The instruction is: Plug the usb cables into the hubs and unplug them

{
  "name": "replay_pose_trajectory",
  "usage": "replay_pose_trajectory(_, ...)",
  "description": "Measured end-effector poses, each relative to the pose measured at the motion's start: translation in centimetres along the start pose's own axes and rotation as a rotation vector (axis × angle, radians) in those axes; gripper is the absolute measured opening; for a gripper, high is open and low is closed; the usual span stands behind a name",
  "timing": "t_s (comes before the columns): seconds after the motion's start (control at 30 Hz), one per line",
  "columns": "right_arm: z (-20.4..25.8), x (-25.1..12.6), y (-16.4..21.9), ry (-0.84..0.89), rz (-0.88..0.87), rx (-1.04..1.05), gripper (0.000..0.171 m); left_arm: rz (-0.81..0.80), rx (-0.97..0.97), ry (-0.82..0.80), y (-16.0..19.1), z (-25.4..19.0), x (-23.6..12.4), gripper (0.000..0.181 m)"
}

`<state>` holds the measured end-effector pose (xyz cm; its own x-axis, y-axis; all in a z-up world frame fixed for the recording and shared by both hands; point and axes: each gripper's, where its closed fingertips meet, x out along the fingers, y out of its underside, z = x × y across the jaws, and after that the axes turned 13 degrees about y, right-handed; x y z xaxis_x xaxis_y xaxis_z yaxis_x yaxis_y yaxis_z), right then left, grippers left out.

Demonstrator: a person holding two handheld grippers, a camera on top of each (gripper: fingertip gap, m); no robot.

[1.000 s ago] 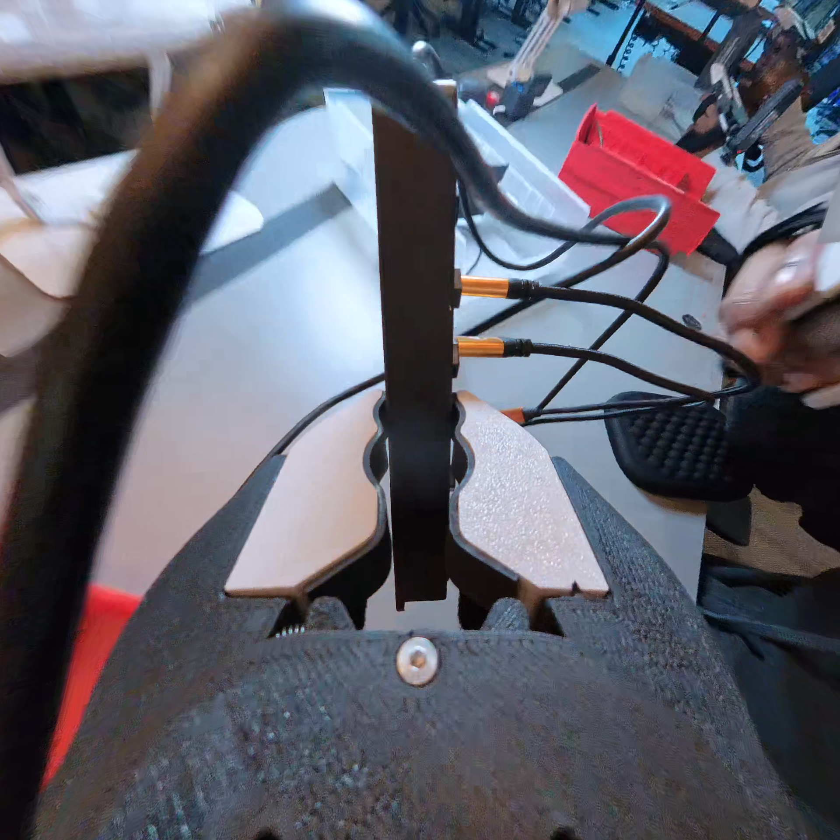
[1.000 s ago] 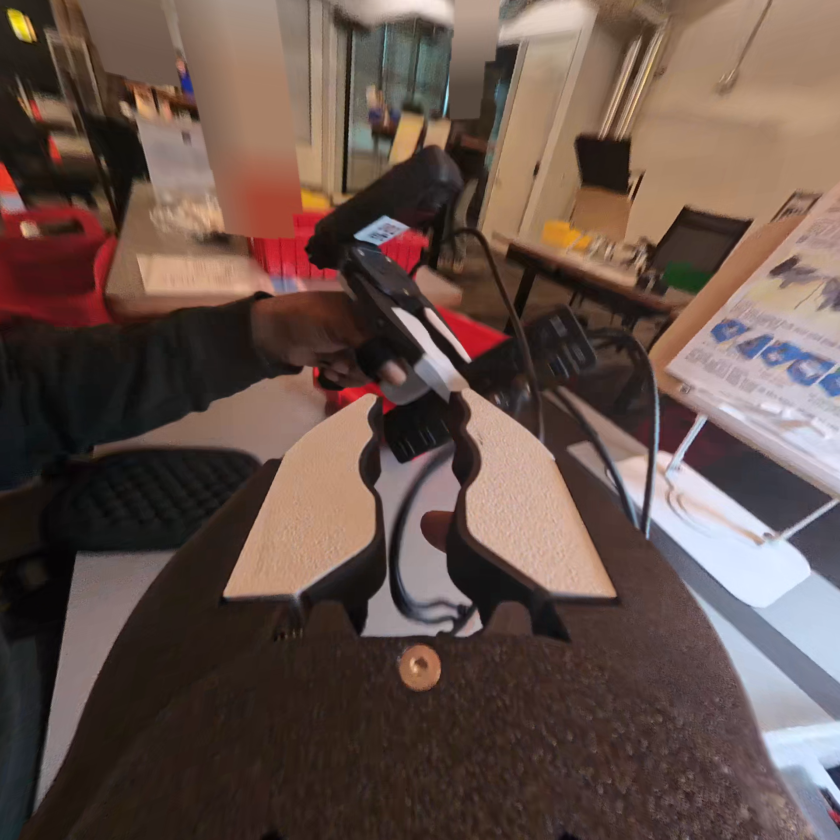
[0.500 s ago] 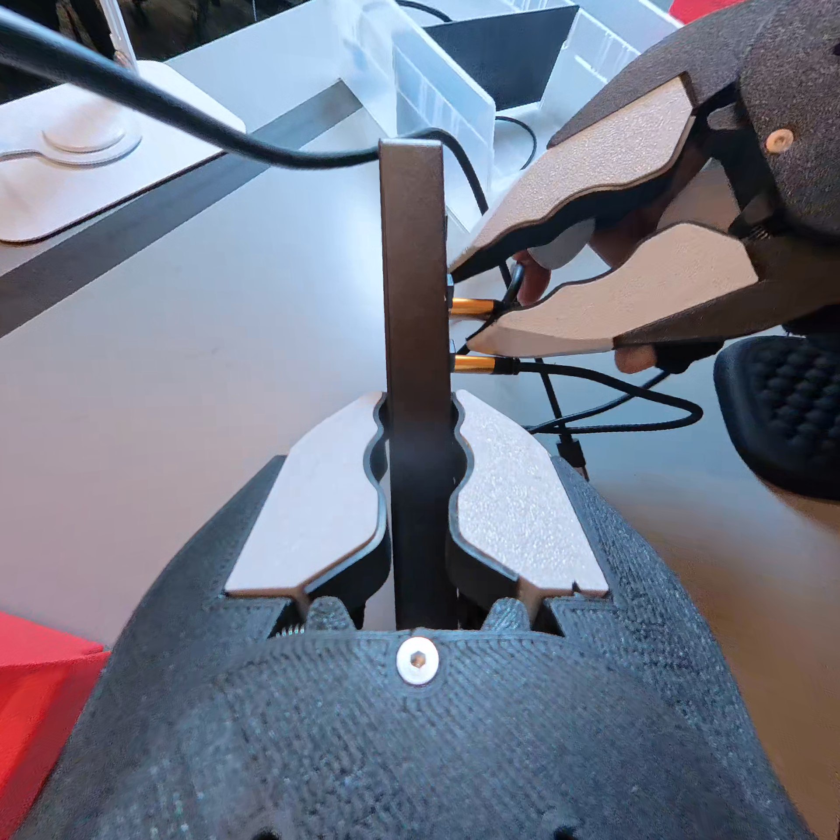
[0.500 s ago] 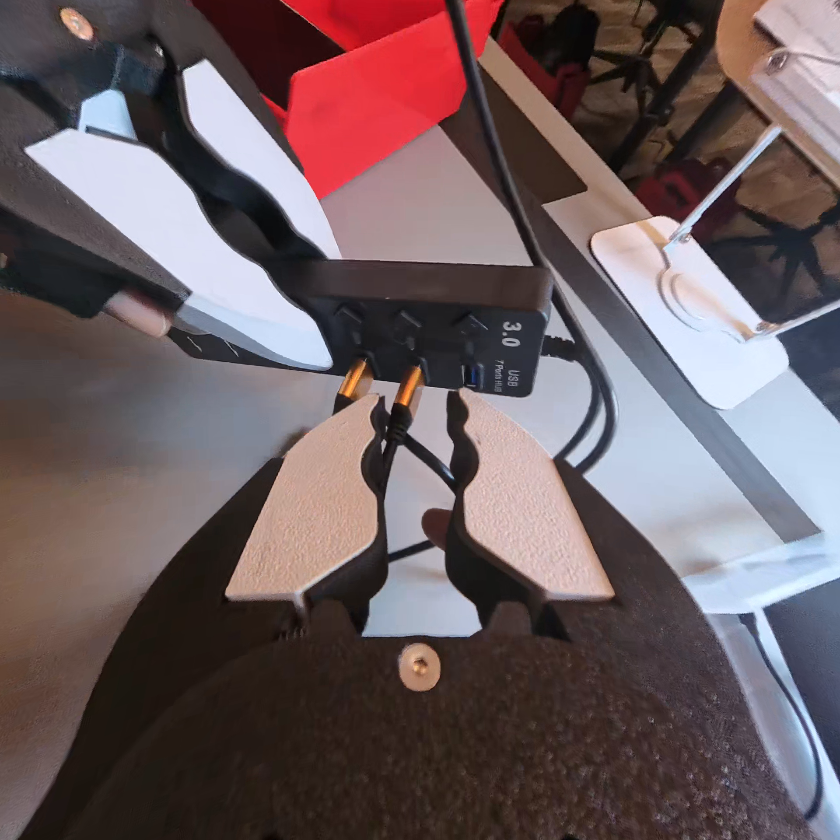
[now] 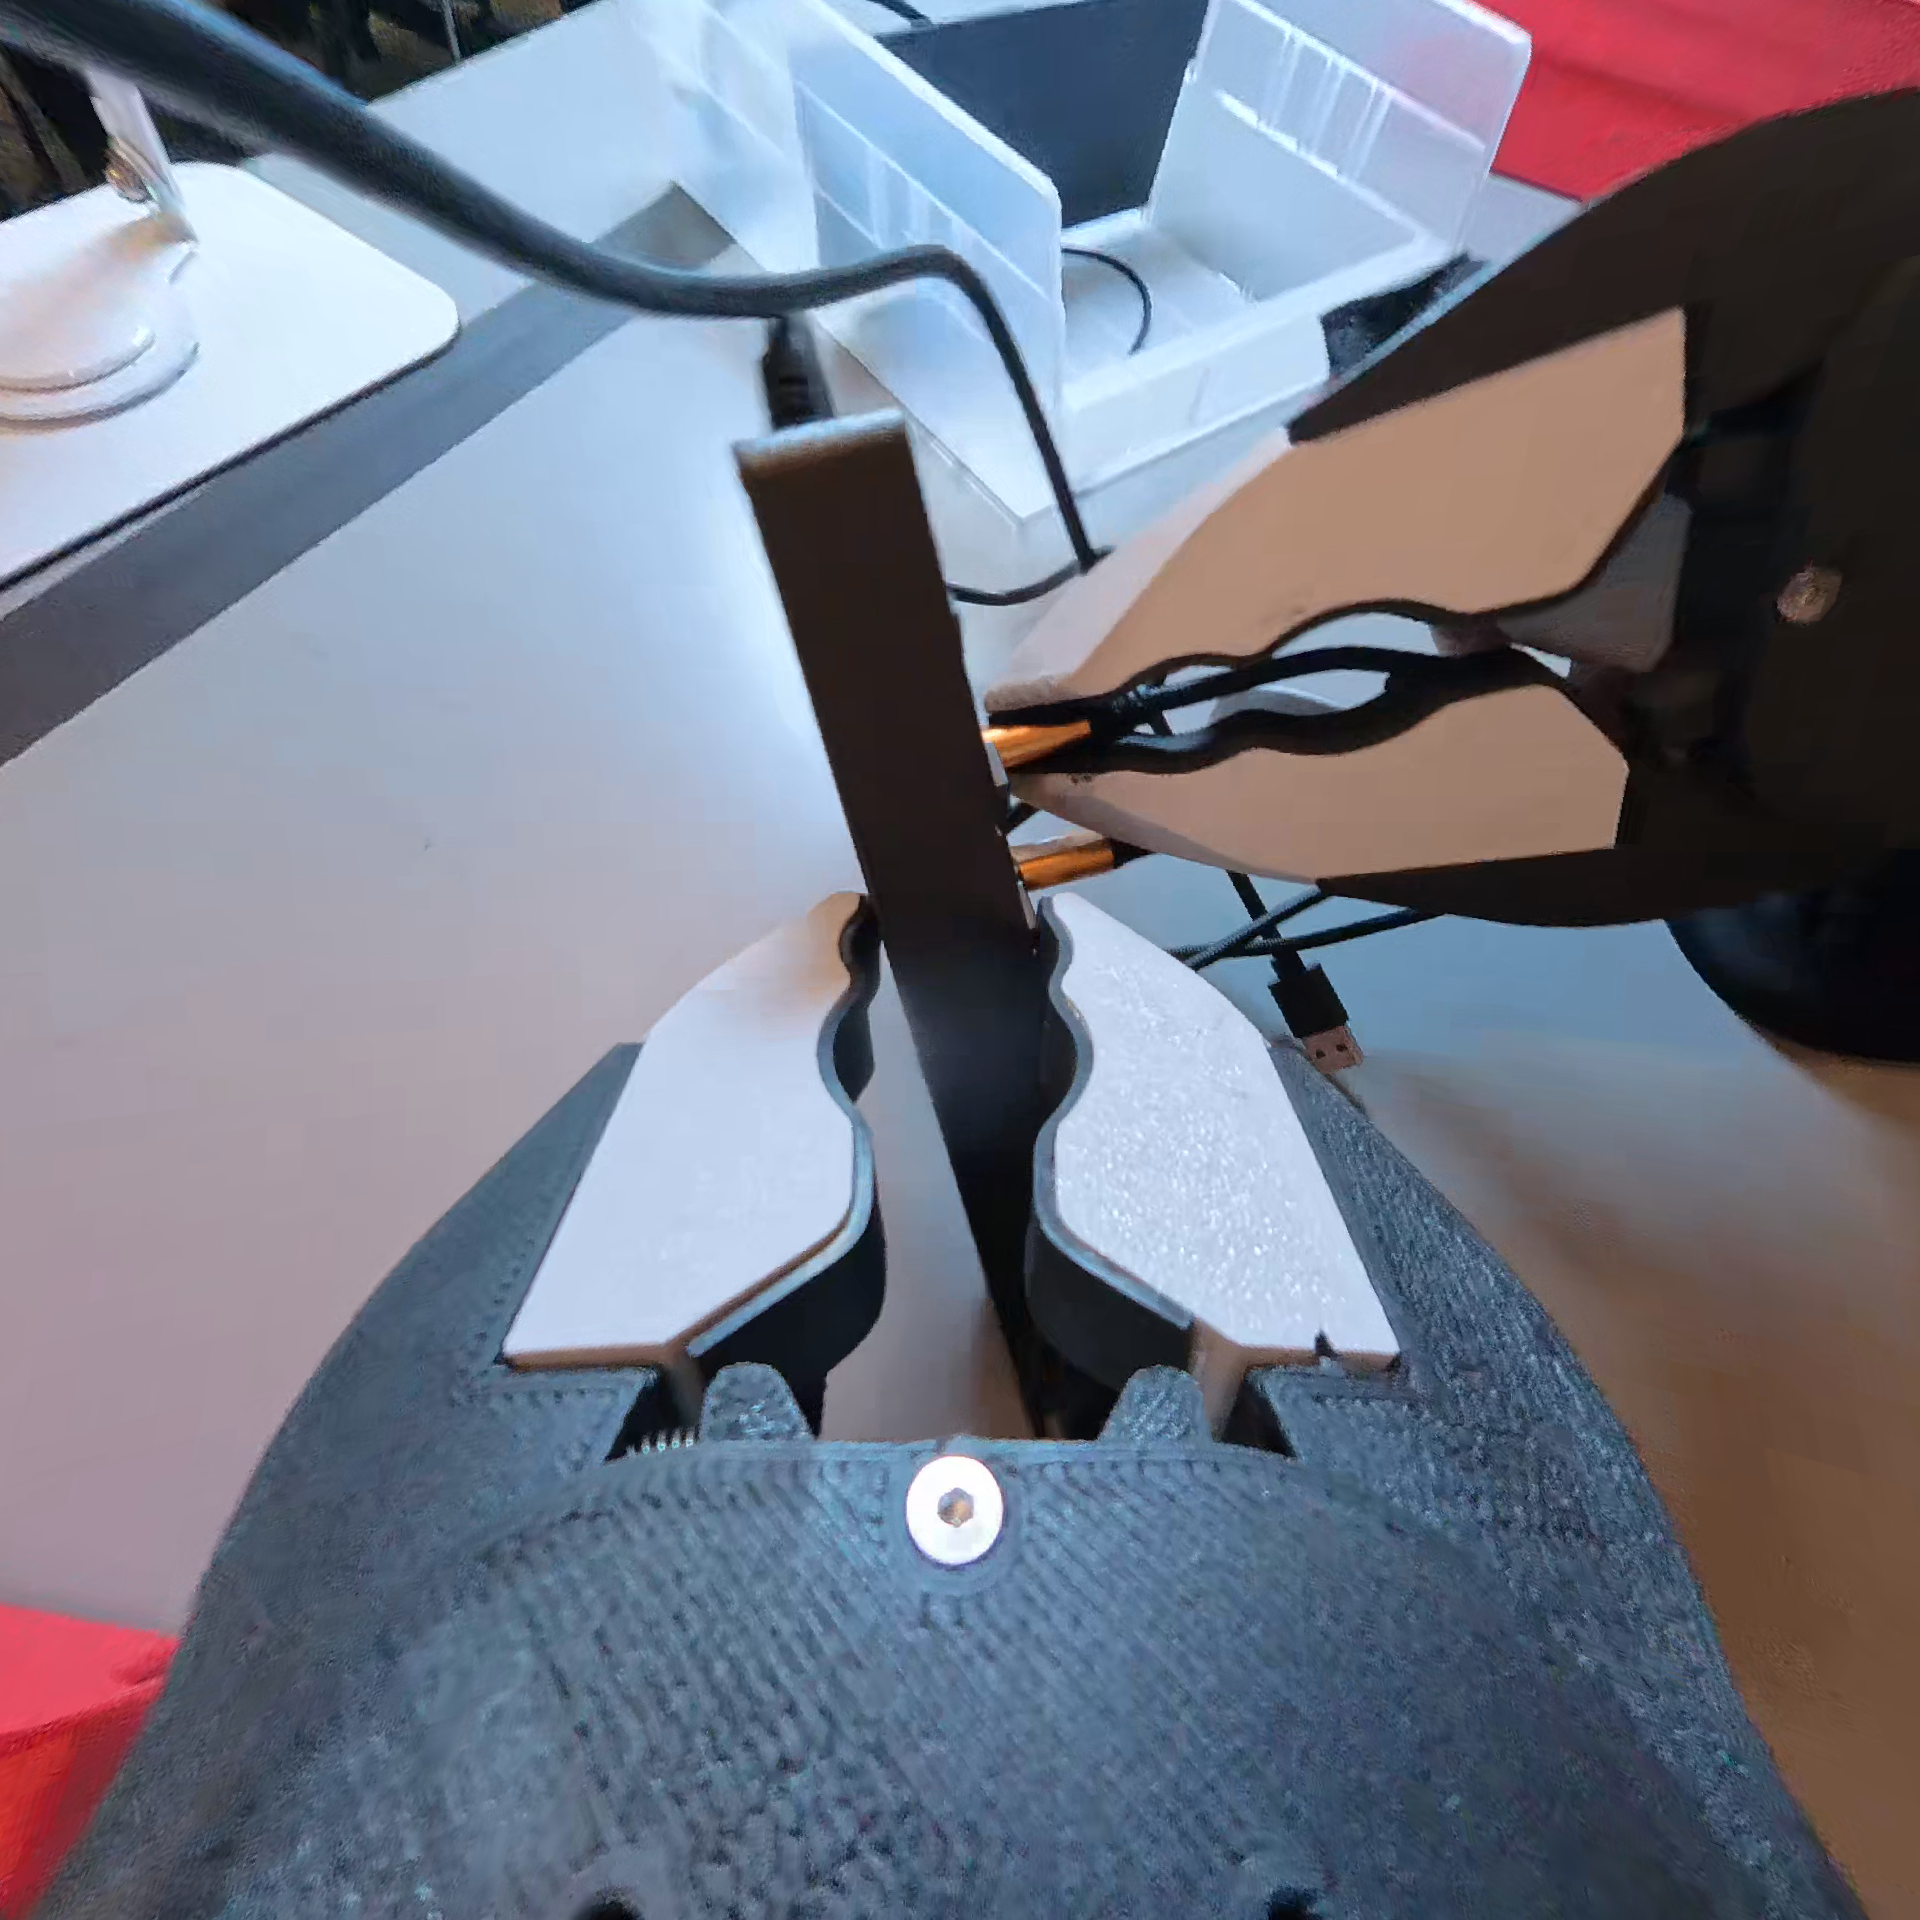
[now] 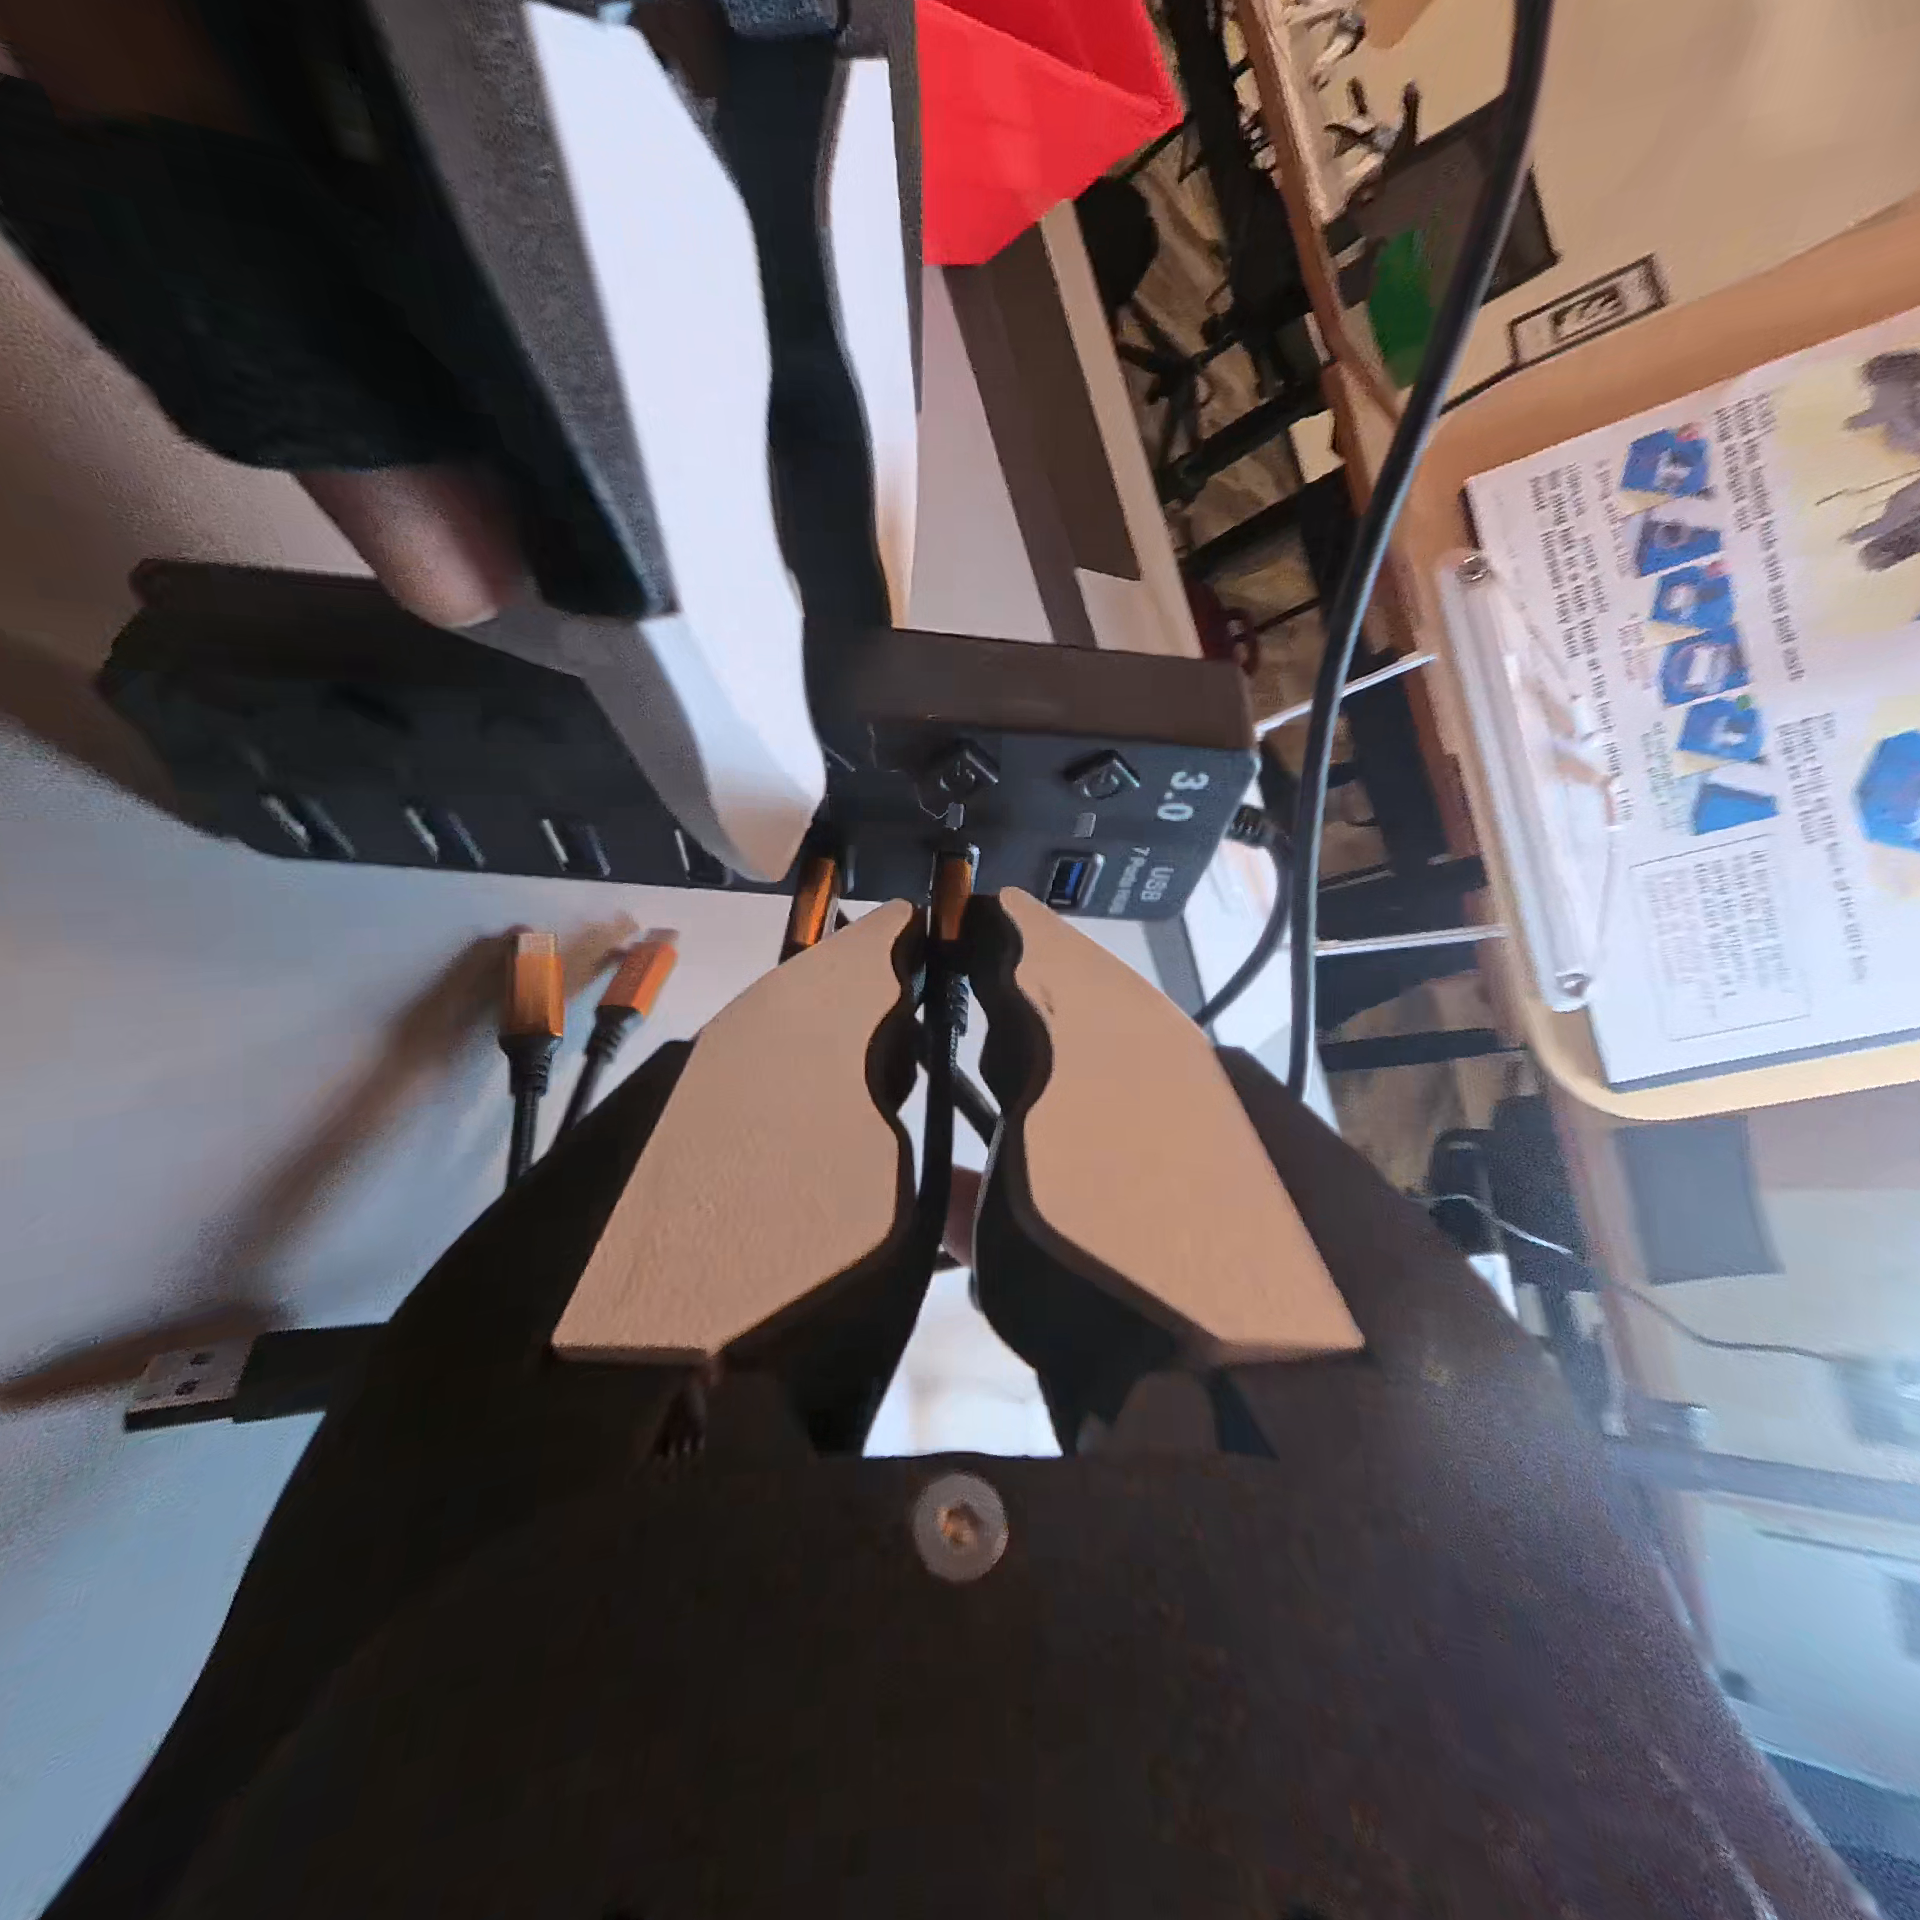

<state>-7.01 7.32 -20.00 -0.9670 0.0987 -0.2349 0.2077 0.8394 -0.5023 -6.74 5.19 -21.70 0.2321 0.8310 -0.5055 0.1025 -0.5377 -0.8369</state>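
Note:
My left gripper point(image 5: 951, 914) is shut on a black USB hub point(image 5: 883, 675) and holds it edge-on above the table, tilted a little left. Two orange-tipped cables are plugged into its side: an upper plug point(image 5: 1039, 740) and a lower plug point(image 5: 1065, 862). My right gripper point(image 6: 956, 914) is shut on the cable just behind the upper plug point(image 6: 954, 883), close to the hub face point(image 6: 1049, 790). The other plugged cable point(image 6: 816, 894) sits just left of it. The right gripper also shows in the left wrist view point(image 5: 1013, 748).
A second black hub point(image 6: 416, 790) lies on the table, with two loose orange plugs point(image 6: 532, 987) and a black USB plug point(image 6: 192, 1377) before it. A clear plastic organizer point(image 5: 1143, 260), a red bin point(image 6: 1018, 125) and an instruction board point(image 6: 1714, 675) stand around. Both grippers' tips are close together, under 4 cm apart. The clear plastic organizer point(image 5: 1143, 260) is about 40 cm from both grippers' fingertips.
The right gripper has moved in onto the hub and closed around the upper plug's cable. The hub has tilted slightly in the left gripper.

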Motion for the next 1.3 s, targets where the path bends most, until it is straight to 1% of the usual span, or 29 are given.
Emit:
replay_pose_trajectory(0.1, -0.2, 0.1, 0.4, 0.046, 0.029, -0.080, 0.009, 0.010, -0.038, -0.002, -0.2, 0.8, 0.1, 0.024)
replay_pose_trajectory(0.23, -1.0, -0.8, 0.5, 0.126, 0.080, -0.165, 0.009, 0.006, -0.042, 0.016, -0.9, 0.7, 0.3, 0.025)
replay_pose_trajectory(0.27, -1.1, -0.9, 0.5, 0.143, 0.094, -0.171, 0.009, 0.010, -0.052, -0.041, -0.9, 1.5, 0.2, 0.024)
replay_pose_trajectory(0.3, -1.1, -1.5, 0.3, 0.149, 0.097, -0.143, 0.008, 0.046, -0.011, -0.266, -0.4, 5.1, -1.2, 0.024)
replay_pose_trajectory(0.33, -1.1, -2.3, -0.2, 0.153, 0.090, -0.103, 0.008, 0.039, -0.029, -0.328, 0.1, 7.3, -2.7, 0.024)
replay_pose_trajectory(0.37, -1.0, -3.3, -0.7, 0.155, 0.071, -0.080, 0.008, -0.043, -0.143, -0.219, -0.1, 7.3, -3.7, 0.024)
replay_pose_trajectory(0.4, -1.0, -4.3, -1.2, 0.144, 0.036, -0.050, 0.008, -0.117, -0.196, -0.172, -0.5, 7.2, -5.0, 0.024)
replay_pose_trajectory(0.43, -1.4, -5.2, -1.5, 0.130, 0.007, 0.001, 0.008, -0.144, -0.177, -0.181, -0.9, 7.2, -6.2, 0.024)
replay_pose_trajectory(0.5, -4.3, -6.5, -1.6, 0.131, -0.033, 0.137, 0.008, -0.160, -0.140, -0.190, -1.6, 6.5, -7.7, 0.024)
replay_pose_trajectory(0.57, -9.0, -7.8, -1.7, 0.154, -0.080, 0.283, 0.007, -0.193, -0.115, -0.192, -2.6, 5.6, -8.5, 0.024)
replay_pose_trajectory(0.63, -14.3, -9.2, -1.4, 0.227, -0.111, 0.349, 0.007, -0.210, -0.096, -0.196, -3.1, 5.2, -8.7, 0.024)
replay_pose_trajectory(0.7, -19.2, -10.1, -0.7, 0.313, -0.117, 0.334, 0.008, -0.209, -0.099, -0.187, -3.0, 5.1, -8.4, 0.024)
replay_pose_trajectory(0.77, -22.9, -10.1, 0.4, 0.357, -0.099, 0.292, 0.008, -0.210, -0.118, -0.167, -2.7, 5.0, -7.9, 0.024)
replay_pose_trajectory(0.83, -25.6, -9.1, 1.8, 0.382, -0.071, 0.218, 0.008, -0.199, -0.131, -0.152, -2.4, 4.8, -7.4, 0.024)
replay_pose_trajectory(0.9, -27.1, -7.3, 4.2, 0.386, -0.007, 0.144, 0.007, -0.180, -0.132, -0.148, -2.1, 4.7, -6.9, 0.024)
replay_pose_trajectory(0.97, -27.0, -5.2, 7.4, 0.343, 0.070, 0.090, 0.007, -0.170, -0.137, -0.144, -2.0, 4.5, -6.5, 0.024)
replay_pose_trajectory(1.03, -25.2, -3.2, 11.3, 0.252, 0.191, 0.087, 0.008, -0.158, -0.141, -0.140, -1.8, 4.4, -6.2, 0.024)
replay_pose_trajectory(1.13, -22.3, -1.7, 15.8, 0.185, 0.338, 0.040, 0.019, -0.142, -0.144, -0.138, -1.5, 4.3, -5.9, 0.024)
replay_pose_trajectory(1.2, -20.8, -1.4, 16.5, 0.166, 0.370, 0.030, 0.026, -0.139, -0.149, -0.131, -1.4, 4.3, -5.7, 0.024)
replay_pose_trajectory(1.23, -20.0, -1.4, 16.1, 0.153, 0.366, 0.048, 0.029, -0.135, -0.151, -0.129, -1.3, 4.3, -5.5, 0.024)
replay_pose_trajectory(1.3, -18.1, -1.4, 13.4, 0.105, 0.296, 0.118, 0.031, -0.128, -0.151, -0.125, -1.2, 4.2, -5.2, 0.024)
